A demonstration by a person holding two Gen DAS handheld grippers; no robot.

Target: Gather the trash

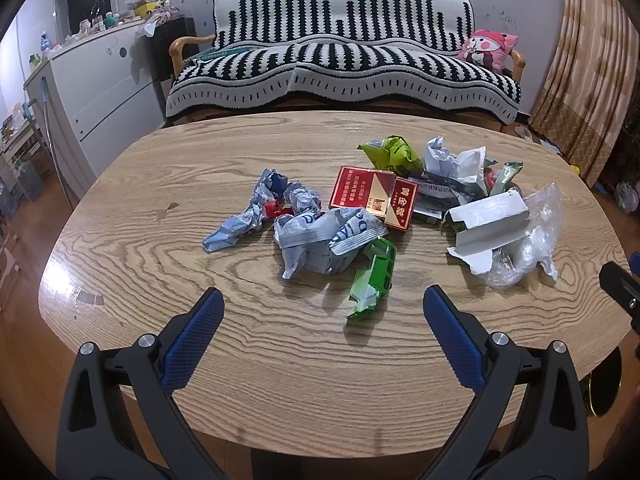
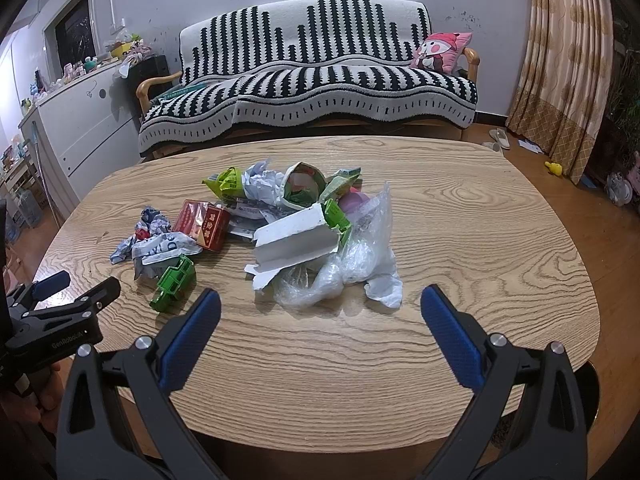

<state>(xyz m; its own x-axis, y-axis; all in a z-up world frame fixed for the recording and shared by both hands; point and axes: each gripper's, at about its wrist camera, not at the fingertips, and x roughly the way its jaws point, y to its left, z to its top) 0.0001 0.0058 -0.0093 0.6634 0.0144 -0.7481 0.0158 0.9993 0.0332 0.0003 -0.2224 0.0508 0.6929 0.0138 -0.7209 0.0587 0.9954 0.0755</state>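
**Trash lot on bench: stock before first pick**

Landmark for all positions: red carton [image 1: 374, 196], near the middle of the pile.

1. Bench [image 1: 168, 248]. Wood-grain top, rounded corners; carries every item. No bin or bag for the trash shows in either view.
2. Clear plastic bag [image 2: 360, 256]. Right of the red carton, at the pile's near-right edge. Judged limp; pinch a bunched fold, not a flat sheet.
3. White torn box [image 1: 486, 220]. Right of the carton, resting on the bag. Judged light and stiff; close across its narrow side.
4. Grey-white crumpled wrapper [image 1: 324, 240]. Touching the carton's near edge, toward the tongs.
5. Blue-grey crumpled paper [image 1: 240, 224]. Left of the carton, with a small red scrap beside it.
6. Green flattened pack [image 1: 374, 280]. Nearer than the carton, the closest piece to the left tongs.
7. Left tongs [image 1: 323, 300]. Spread wide, empty, above the near bench edge.
8. Right tongs [image 2: 320, 304]. Spread wide, empty, facing the bag and box.

Handling note: start with outlying pieces nearest each tong, one at a time, so the heap does not scatter.
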